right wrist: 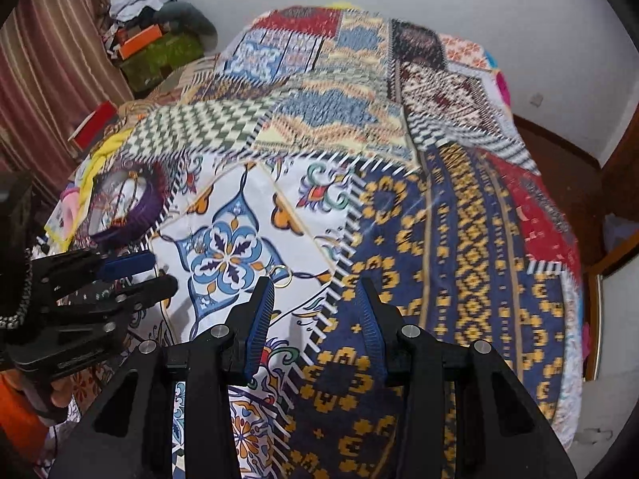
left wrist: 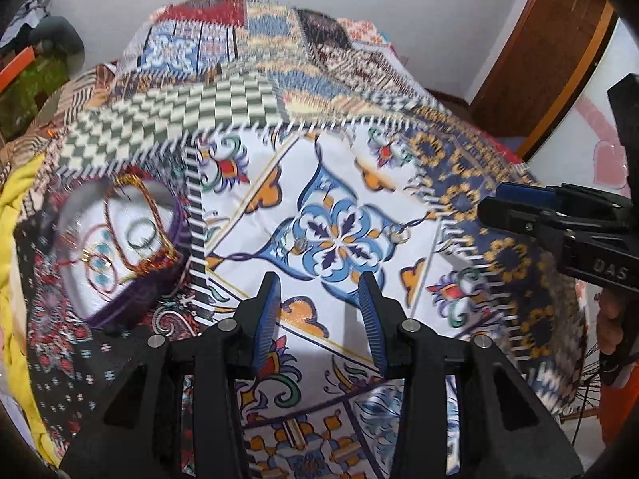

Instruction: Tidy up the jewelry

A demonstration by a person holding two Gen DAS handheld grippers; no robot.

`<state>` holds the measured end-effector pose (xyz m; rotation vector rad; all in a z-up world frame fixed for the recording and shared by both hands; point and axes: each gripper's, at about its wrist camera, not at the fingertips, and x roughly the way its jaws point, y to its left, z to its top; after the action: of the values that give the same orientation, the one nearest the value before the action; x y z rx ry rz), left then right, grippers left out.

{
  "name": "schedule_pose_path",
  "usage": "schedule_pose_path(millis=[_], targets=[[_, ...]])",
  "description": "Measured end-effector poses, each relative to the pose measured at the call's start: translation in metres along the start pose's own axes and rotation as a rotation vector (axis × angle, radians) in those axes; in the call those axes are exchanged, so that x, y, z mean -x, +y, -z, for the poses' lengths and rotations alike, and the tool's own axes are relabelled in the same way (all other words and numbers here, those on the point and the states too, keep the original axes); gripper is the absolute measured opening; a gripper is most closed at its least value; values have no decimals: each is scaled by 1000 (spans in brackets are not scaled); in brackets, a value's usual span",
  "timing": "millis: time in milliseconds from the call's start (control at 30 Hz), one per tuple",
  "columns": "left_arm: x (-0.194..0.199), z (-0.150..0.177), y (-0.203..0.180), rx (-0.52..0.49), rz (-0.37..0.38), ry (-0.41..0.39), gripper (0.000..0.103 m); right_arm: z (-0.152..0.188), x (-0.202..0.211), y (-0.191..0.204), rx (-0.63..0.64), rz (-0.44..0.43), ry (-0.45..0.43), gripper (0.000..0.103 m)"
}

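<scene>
A round purple jewelry box [left wrist: 167, 275] lies open on the patterned bedspread [left wrist: 359, 151], at the left in the left wrist view. Inside it are gold bangles [left wrist: 137, 215] and rings. My left gripper [left wrist: 319, 293] is open and empty above the blue flower motif, right of the box. Two small pieces lie on the motif: a sparkly earring [left wrist: 299, 243] and a gold ring [left wrist: 399, 233]. In the right wrist view the gold ring [right wrist: 279, 275] lies just ahead of my open, empty right gripper [right wrist: 315, 297], near its left finger. The purple box [right wrist: 139, 211] is far left.
A yellow cloth [left wrist: 16, 207] lies left of the box. Boxes and clothes [right wrist: 155, 44] are piled in the far corner beside a striped curtain [right wrist: 48, 60]. The bed's right edge drops to a wooden floor [right wrist: 567, 151]. A wooden door [left wrist: 551, 52] stands at the right.
</scene>
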<state>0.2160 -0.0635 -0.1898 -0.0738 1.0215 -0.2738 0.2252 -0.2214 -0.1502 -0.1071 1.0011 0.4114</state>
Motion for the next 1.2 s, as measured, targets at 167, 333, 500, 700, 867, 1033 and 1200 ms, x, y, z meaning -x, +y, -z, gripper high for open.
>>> schedule_pose_path(millis=[167, 333, 500, 700, 867, 1033, 1200], targets=[[-19, -4, 8, 23, 8, 24, 24, 0, -17, 7, 31, -6, 39, 39], [-29, -12, 5, 3, 11, 21, 22, -2, -36, 9, 41, -21, 95, 39], [-38, -19, 7, 4, 7, 13, 18, -4, -47, 16, 75, -20, 123, 39], [-43, -23, 9, -6, 0, 5, 12, -5, -59, 24, 106, -16, 139, 39], [-41, -22, 6, -19, -17, -5, 12, -8, -67, 27, 106, -29, 135, 39], [-31, -18, 11, -1, -18, -15, 12, -9, -67, 24, 93, -11, 124, 25], [-12, -17, 13, 2, -27, -46, 12, -9, -64, 21, 70, -10, 118, 20]])
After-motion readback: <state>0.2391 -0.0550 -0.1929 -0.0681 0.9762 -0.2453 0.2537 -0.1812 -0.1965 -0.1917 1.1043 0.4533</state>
